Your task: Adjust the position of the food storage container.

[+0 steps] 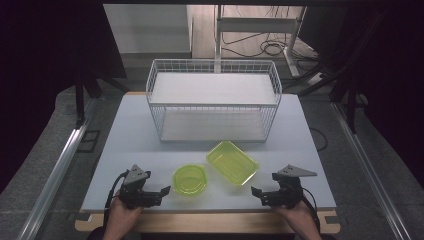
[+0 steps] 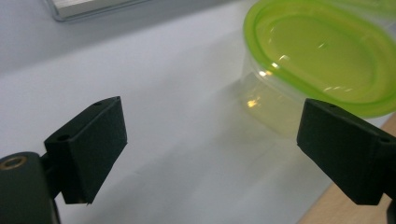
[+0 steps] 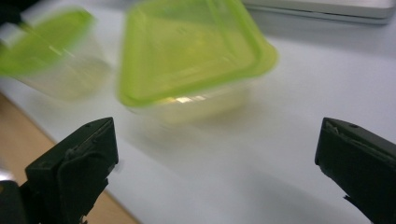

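Note:
Two clear containers with green lids sit on the white table (image 1: 130, 145). The round one (image 1: 190, 179) (image 2: 317, 60) is near the front middle; the rectangular one (image 1: 232, 162) (image 3: 191, 56) lies just behind and right of it. My left gripper (image 1: 162, 192) (image 2: 210, 144) rests at the front edge, left of the round container, jaws open with nothing between them. At the front right, my right gripper (image 1: 256, 193) (image 3: 215, 168) is open and empty, pointing toward the rectangular container. The round container (image 3: 46, 51) appears blurred at the upper left of the right gripper view.
A white wire rack (image 1: 214, 100) with two shelves stands at the back middle of the table. The wooden table edge (image 1: 210, 222) runs along the front. Dark curtains flank the table, and a desk frame with cables (image 1: 260, 35) stands beyond.

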The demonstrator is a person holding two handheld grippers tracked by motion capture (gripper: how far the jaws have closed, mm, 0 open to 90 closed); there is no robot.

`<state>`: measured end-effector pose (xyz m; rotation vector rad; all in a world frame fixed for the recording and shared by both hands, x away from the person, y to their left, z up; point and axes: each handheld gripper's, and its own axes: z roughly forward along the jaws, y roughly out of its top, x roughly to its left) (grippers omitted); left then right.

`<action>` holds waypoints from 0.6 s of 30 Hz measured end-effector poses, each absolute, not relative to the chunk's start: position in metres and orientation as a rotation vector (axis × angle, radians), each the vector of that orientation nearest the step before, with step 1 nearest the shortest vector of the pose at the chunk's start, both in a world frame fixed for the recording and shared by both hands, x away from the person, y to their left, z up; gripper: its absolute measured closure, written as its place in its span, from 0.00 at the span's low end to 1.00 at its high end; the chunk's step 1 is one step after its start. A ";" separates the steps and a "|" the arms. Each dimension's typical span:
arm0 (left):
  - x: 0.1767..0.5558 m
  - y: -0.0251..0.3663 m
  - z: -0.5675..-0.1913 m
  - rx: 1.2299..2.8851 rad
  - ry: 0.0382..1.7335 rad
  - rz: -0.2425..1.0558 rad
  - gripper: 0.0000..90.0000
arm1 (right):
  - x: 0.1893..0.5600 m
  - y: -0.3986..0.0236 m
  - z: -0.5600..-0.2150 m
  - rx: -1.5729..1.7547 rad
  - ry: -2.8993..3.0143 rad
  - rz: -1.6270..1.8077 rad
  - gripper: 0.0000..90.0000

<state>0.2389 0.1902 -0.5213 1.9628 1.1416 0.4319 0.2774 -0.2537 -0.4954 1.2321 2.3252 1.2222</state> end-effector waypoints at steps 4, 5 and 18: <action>0.238 0.193 -0.520 1.962 1.158 0.464 0.05 | 0.278 -0.249 -0.496 1.198 2.328 1.161 0.04; 0.239 0.194 -0.520 1.944 1.166 0.451 0.04 | 0.278 -0.249 -0.496 1.201 2.327 1.167 0.06; 0.235 0.198 -0.506 1.903 1.113 0.386 0.19 | 0.277 -0.250 -0.495 1.167 2.335 1.162 0.13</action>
